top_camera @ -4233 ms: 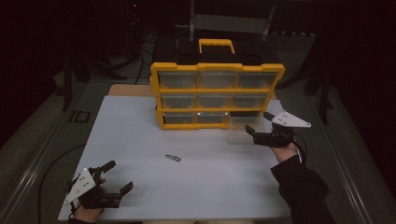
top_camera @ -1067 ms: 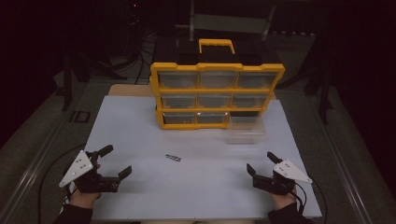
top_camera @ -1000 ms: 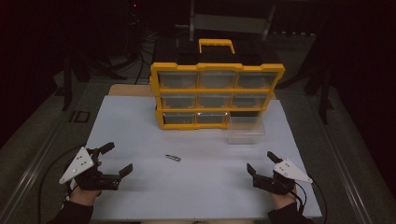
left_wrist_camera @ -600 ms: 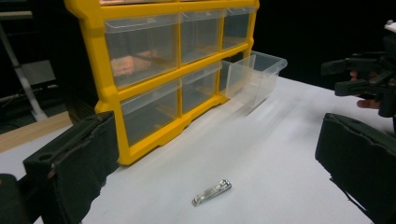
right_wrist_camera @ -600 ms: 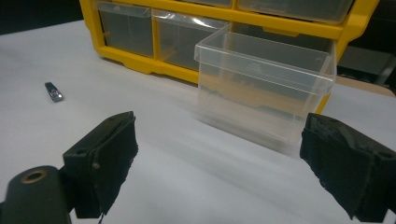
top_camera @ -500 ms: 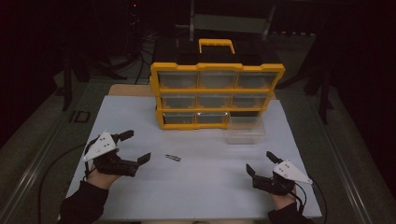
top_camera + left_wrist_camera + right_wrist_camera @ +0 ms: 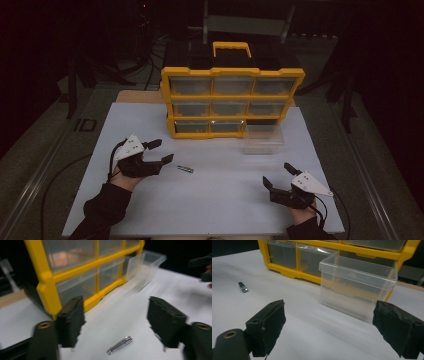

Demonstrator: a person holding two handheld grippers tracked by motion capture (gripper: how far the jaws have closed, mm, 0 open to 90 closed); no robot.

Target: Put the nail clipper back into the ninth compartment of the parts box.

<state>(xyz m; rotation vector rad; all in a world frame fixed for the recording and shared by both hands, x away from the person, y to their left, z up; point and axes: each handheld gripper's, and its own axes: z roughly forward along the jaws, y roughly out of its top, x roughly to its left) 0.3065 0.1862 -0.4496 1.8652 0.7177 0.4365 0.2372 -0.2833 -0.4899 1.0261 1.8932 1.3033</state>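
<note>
Left gripper (image 7: 161, 151), left of centre in the high view, jaws just narrowing but empty, beside a clipper (image 7: 185, 169). Right gripper (image 7: 278, 175), lower right, gapes wide, empty.

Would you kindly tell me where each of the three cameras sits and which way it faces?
High view: above the person's side, looking forward and down on the white table; forearms, left gripper and right gripper show.
Left gripper view: rides the left gripper, facing the nail clipper and yellow drawer organizer; both jaws show.
Right gripper view: rides the right gripper, facing the clear drawer; both jaws show.
Shared: all three show the nail clipper.
</note>
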